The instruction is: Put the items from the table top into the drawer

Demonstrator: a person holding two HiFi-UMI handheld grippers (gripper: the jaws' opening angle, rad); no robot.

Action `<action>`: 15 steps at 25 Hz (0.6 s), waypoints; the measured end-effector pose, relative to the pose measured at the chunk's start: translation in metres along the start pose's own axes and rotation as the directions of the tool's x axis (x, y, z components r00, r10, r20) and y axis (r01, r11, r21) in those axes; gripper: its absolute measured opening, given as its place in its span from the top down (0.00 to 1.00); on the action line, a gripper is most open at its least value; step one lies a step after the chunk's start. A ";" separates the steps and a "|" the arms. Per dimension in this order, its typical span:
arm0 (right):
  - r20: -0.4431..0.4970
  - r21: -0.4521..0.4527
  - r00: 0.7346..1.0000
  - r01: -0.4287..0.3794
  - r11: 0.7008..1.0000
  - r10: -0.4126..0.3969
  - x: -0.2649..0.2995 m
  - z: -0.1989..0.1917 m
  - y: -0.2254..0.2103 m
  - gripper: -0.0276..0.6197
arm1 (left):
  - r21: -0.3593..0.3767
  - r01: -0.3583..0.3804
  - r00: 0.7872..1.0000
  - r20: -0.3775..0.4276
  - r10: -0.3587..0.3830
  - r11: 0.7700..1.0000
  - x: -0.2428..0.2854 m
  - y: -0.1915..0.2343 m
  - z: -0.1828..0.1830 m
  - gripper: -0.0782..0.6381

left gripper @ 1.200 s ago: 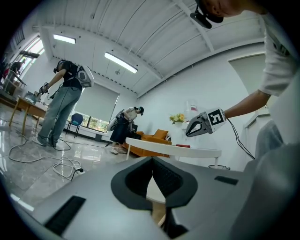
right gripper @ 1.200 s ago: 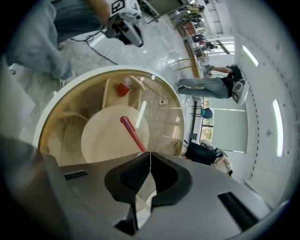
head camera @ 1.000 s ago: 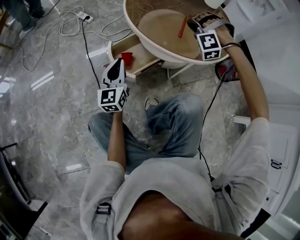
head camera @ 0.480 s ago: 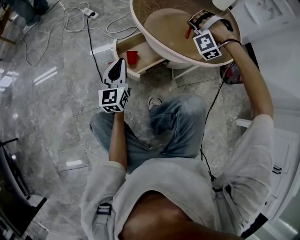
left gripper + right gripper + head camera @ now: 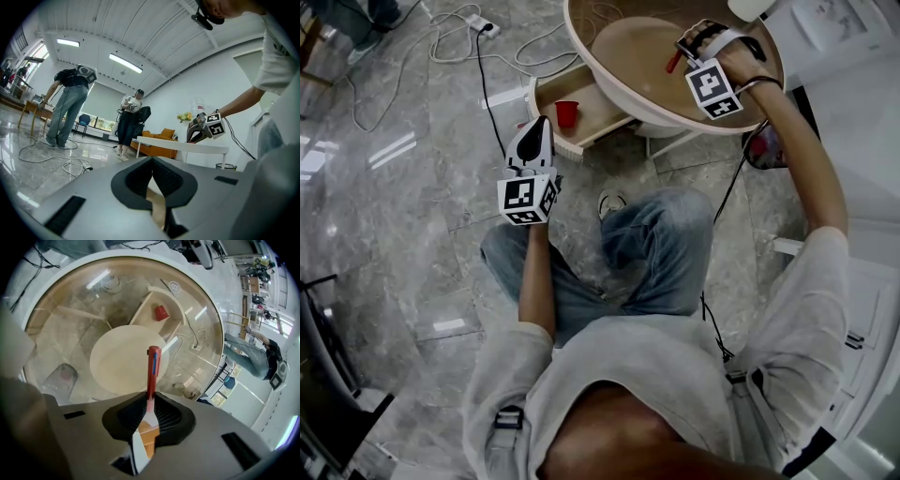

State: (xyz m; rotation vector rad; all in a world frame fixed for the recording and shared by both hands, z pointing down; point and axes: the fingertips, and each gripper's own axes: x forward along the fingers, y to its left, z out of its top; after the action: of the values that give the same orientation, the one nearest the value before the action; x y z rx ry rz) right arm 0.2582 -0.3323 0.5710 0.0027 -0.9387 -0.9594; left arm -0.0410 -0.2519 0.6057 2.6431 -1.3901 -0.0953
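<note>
Grey marble floor [image 5: 403,225] fills most of the head view, with loose cables [image 5: 441,42] trailing across its far side. Round bench [image 5: 56,284], white-rimmed and glass-topped, stands at the top of that view, a wooden disc shelf [image 5: 628,56] showing through the glass. The person sits beside it in jeans [image 5: 656,253] and a pale top. Under the bench's near edge the wooden drawer [image 5: 595,117] stands pulled out, and a red cup [image 5: 567,113] sits upright inside it.

The left claw [image 5: 536,131] hangs over the floor just beside the drawer's front; its jaws are drawn together with nothing between them. The right claw [image 5: 150,416] reaches down onto the bench top at a slant. Its jaws have just been closing, and they now pinch the near end of a red pen [image 5: 153,371] with a blue strip along its side. The pen sticks straight out ahead of the pads, over the glass and well apart from the drawer.
</note>
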 end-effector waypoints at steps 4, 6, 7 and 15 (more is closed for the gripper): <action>0.020 0.097 0.999 0.036 0.995 -0.038 -0.009 0.002 -0.011 0.85 | 0.001 0.000 1.000 0.004 0.000 1.000 -0.004 0.000 0.003 0.87; 0.040 0.179 0.997 0.059 0.982 -0.067 -0.017 0.003 -0.020 0.85 | 0.001 -0.003 1.000 0.010 0.003 1.000 -0.007 0.001 0.006 0.87; 0.053 0.230 0.995 0.071 0.971 -0.085 -0.022 0.004 -0.025 0.85 | 0.001 -0.004 1.000 0.013 0.004 1.000 -0.008 0.001 0.007 0.87; 0.111 0.553 0.970 0.121 0.824 -0.217 -0.047 0.012 -0.059 0.85 | 0.010 -0.023 0.999 0.042 0.022 1.000 -0.026 0.003 0.019 0.87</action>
State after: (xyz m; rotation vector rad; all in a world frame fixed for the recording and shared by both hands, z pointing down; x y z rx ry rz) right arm 0.1982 -0.3310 0.5234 0.5040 -1.3662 -0.8339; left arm -0.0608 -0.2341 0.5866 2.6480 -1.4370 -0.1420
